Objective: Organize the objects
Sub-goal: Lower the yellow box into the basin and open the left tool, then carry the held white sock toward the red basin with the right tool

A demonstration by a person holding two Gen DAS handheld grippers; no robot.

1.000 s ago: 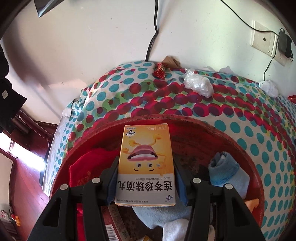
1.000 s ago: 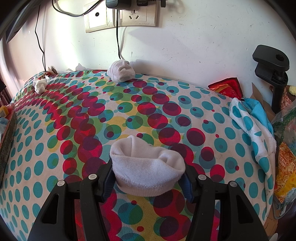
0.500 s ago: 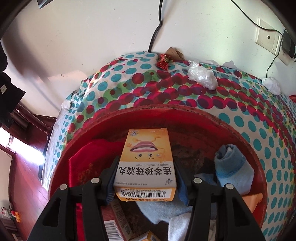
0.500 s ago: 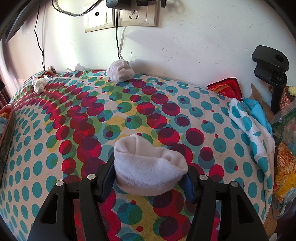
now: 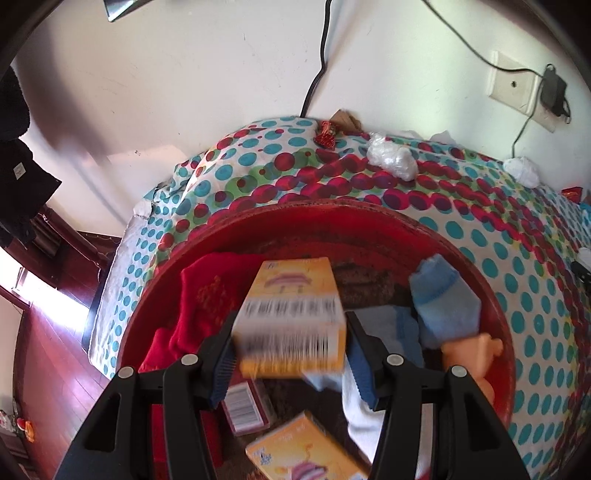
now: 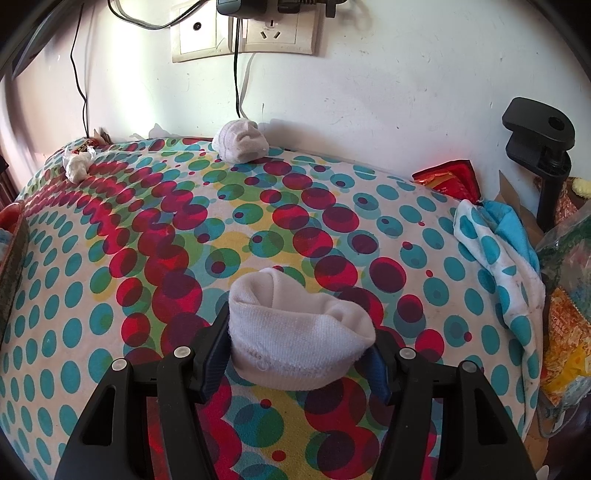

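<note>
Left wrist view
Setting: white wall with a cable and a socket; below it a bed in a dotted sheet (image 5: 258,155), with a red basin (image 5: 369,229) at its near edge.
Left gripper (image 5: 291,350): jaws half spread around a yellow box (image 5: 291,317); the box is blurred and tipped barcode-up, and a gap shows at the right pad, so the pinch looks loose or let go.
Box: over the middle of the basin, above a red cloth (image 5: 207,291), a blue sock (image 5: 443,299), a second yellow box (image 5: 299,450) and a small red pack (image 5: 245,406).
Handling: judged light, stiff cardboard, smooth-faced; best taken across its two narrow sides, with little squeeze so it does not crush.

Right wrist view
Setting: white wall with sockets (image 6: 243,33); the dotted sheet fills the frame.
Right gripper (image 6: 299,350): jaws pinching a white sock (image 6: 299,332) from both sides.
Sock: near the bed's front edge, middle; another rolled sock (image 6: 240,142) lies at the back edge by the wall.
Handling: judged soft, light, springy; grip the thick rolled middle, since a loose edge could slip out.
</note>
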